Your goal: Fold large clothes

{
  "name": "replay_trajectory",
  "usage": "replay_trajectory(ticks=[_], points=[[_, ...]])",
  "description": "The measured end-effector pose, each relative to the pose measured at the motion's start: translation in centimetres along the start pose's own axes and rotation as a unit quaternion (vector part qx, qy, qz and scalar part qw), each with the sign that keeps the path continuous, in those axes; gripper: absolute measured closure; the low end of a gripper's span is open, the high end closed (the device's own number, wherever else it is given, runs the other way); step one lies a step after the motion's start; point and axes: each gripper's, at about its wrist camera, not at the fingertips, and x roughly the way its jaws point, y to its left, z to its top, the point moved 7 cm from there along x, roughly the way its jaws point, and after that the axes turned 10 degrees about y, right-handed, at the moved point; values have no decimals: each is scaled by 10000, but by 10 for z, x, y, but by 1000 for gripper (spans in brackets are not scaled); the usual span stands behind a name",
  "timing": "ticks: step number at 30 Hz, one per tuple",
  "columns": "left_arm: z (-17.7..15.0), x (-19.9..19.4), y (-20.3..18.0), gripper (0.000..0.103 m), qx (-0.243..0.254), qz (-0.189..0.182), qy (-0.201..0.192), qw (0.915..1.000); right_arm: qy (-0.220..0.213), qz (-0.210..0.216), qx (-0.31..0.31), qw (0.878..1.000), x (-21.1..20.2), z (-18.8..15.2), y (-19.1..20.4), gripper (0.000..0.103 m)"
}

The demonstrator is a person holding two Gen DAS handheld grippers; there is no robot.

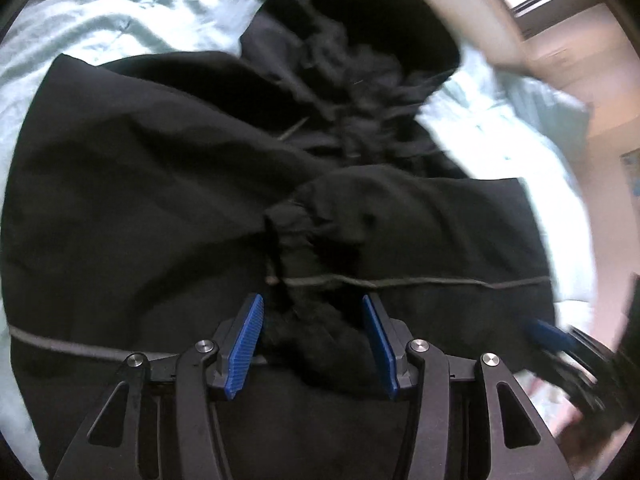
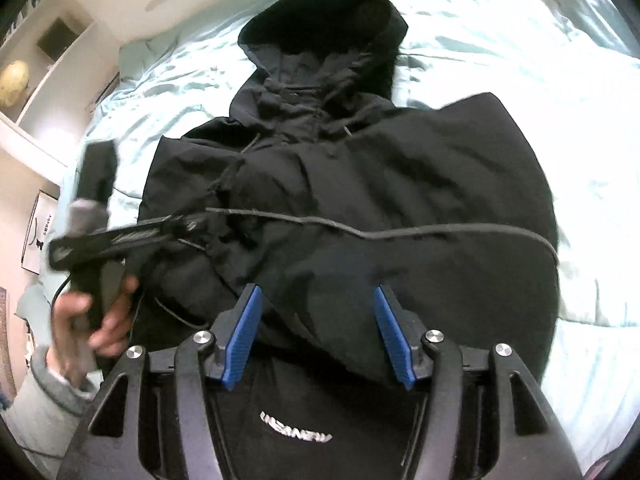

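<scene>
On the bed, seen first from the left wrist view, a black hooded jacket (image 1: 168,184) lies spread over the pale green sheet (image 1: 100,8), hood at the far end, hem toward us. The left gripper (image 1: 312,340) hangs low over the near part of the jacket with its blue pads (image 1: 245,344) set wide apart; a bunched sleeve cuff (image 1: 320,224) sits just beyond them, and some dark cloth lies in the gap, but nothing is pinched that I can see. At the near right edge the other tool shows only as a blur. From the right wrist view, the hood (image 2: 324,36) lies at the far end, both sleeves look drawn in across the chest, and a thin cord (image 2: 400,234) runs across the body. The right gripper (image 2: 318,336) also stands wide open above the hem, holding nothing, with a white logo (image 2: 296,432) showing near its base. At the left a hand (image 2: 96,320) grips the other tool, which is smeared by motion. I would judge the sleeves are already in and the lengthwise fold comes next: both tools need to drop to the near hem, close on its two corners, and carry it evenly toward the hood without dragging the sleeves loose.
</scene>
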Motion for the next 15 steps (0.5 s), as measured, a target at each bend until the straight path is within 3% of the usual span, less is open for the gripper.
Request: replay_trajectory(ticks=[3,4,5,8,12,14,15], points=[[6,7,-3,55,-8,-64,-52,10000,-38,-92,-17,9999,-3,-5,-4,41],[7,6,-6,75,29,-89,-78,9999,-50,-76,-14,10000,-5,-7,-4,41],[7,3,-10,79,86,-116,-115,9998,-72,-70,-6,9999,-8,-8,-5,41],[5,-32,-19,83,172,-79,-566,9982,-229,-135,31,9996,-21,-6,-10,41],[4,-120,-3,83,15,-14,-1374,9905,-566,-150,208,9981,-41,3,-25,41],[1,-141,22,83,-130,155,-1351,9906,-522,-300,300,9977,-34,6,-34,41],[-3,-141,41,83,-264,346,-1157,9923,-452,-397,349,9976,-25,8,-38,41]])
